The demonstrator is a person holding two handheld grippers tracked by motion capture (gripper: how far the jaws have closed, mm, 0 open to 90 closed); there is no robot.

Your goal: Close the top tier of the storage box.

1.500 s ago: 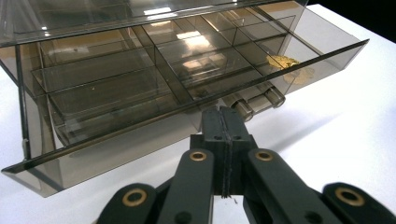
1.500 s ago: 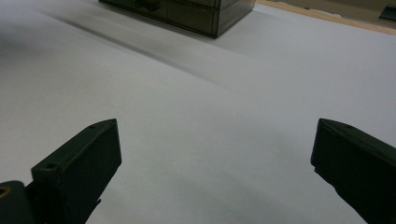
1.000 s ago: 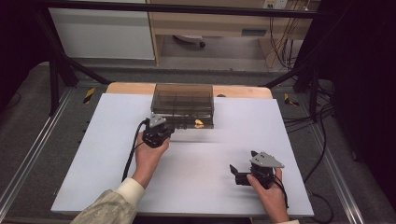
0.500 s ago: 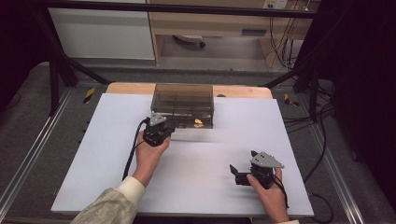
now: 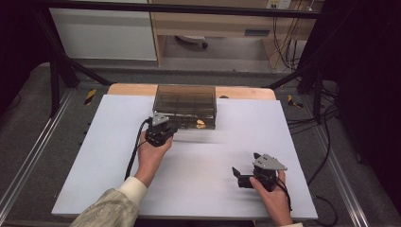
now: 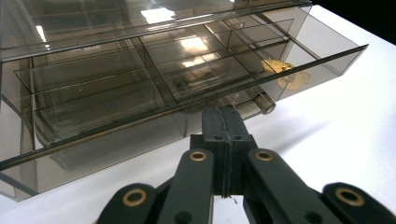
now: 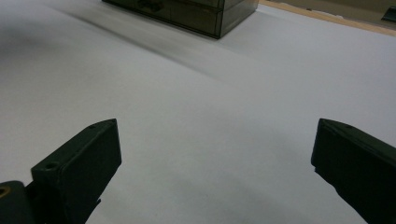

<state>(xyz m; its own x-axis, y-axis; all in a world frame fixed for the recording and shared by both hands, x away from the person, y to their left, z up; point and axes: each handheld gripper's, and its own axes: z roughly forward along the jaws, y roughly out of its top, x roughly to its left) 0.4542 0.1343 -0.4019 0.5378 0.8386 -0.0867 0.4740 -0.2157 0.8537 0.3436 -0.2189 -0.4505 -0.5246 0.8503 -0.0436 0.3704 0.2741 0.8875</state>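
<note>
A smoky see-through drawer box (image 5: 185,99) stands at the back middle of the white table (image 5: 94,156). Its lower drawer (image 6: 116,140) is slid partly out, and a small gold piece (image 6: 285,74) lies in one of its right compartments (image 5: 200,124). My left gripper (image 5: 169,125) is at the drawer's front with its jaws pressed together (image 6: 223,114), the tips right beside the small clear handle (image 6: 264,101). Whether they pinch part of the handle I cannot tell. My right gripper (image 5: 240,177) rests near the front right of the table, its jaws wide apart (image 7: 215,154) over bare white surface.
The box (image 7: 196,14) lies well ahead of the right gripper. A wooden strip (image 5: 127,89) edges the table's far side. Metal frame rails and cables (image 5: 302,118) run along both sides, and a cabinet (image 5: 104,33) stands beyond on the floor.
</note>
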